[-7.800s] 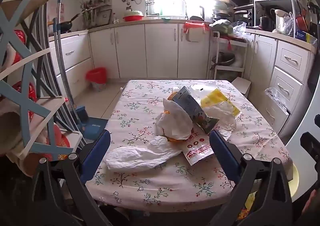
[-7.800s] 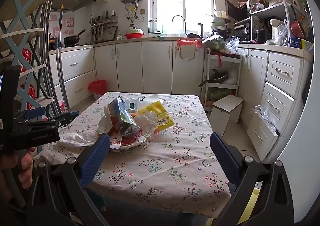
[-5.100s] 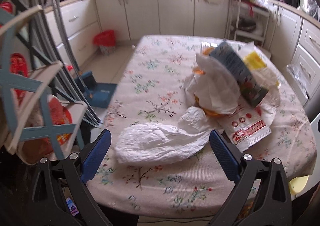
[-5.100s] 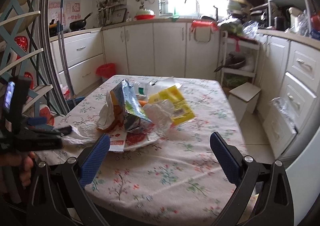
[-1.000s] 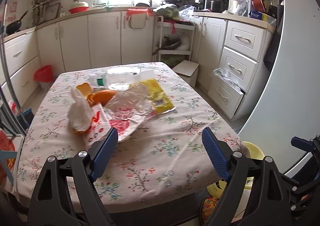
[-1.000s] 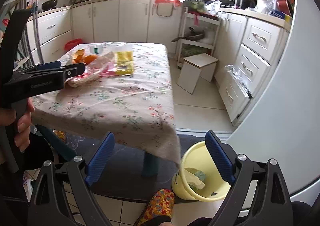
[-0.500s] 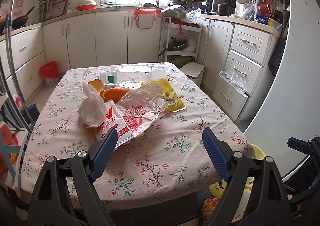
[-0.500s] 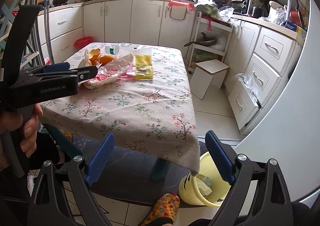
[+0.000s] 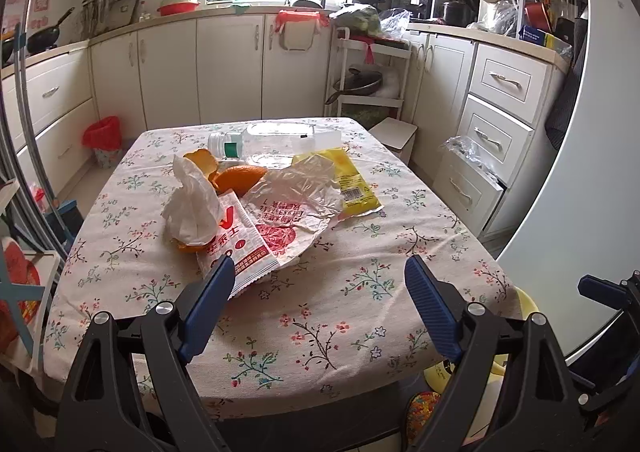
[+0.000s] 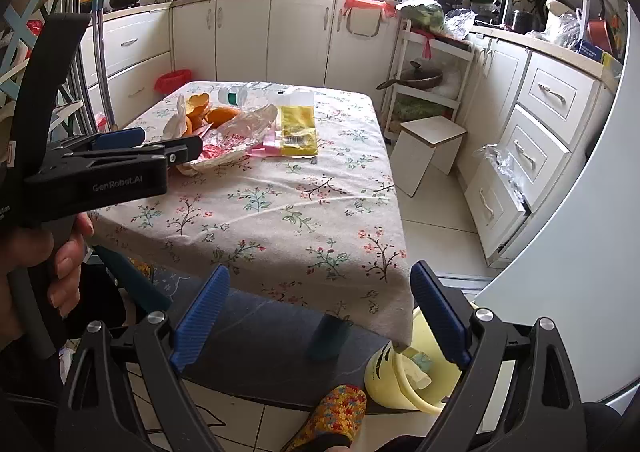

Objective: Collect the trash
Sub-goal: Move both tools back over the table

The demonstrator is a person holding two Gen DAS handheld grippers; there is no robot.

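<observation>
A kitchen bench covered in a cream floral tablecloth (image 9: 360, 292) carries one loose heap of trash. At the heap's left is one crumpled white paper tissue (image 9: 192, 208), resting on orange peel, with two more pieces of orange peel (image 9: 236, 176) just behind it. Against the tissue's right side lies one red-and-white printed snack wrapper (image 9: 240, 244), and overlapping that, one crinkled clear plastic bag with red print (image 9: 296, 200). Further right, touching the clear bag, is one flat yellow packet with a barcode (image 9: 352, 184). Behind the heap lies one clear plastic bottle with a green label (image 9: 276, 142), on its side. The left tool (image 9: 316, 300) is held above the bench's near edge, its two blue-padded fingers spread wide apart and gripping nothing; its left fingertip sits over the corner of the snack wrapper. In the right wrist view this tool appears at the left edge, held in one hand (image 10: 44, 264). The right tool (image 10: 316, 312) is lower, in front of the bench's right corner, its two blue fingers also wide apart and empty. On the floor under that corner stands one pale yellow plastic bucket (image 10: 388, 384) with crumpled paper inside, beside one floral-patterned slipper (image 10: 336, 412).
</observation>
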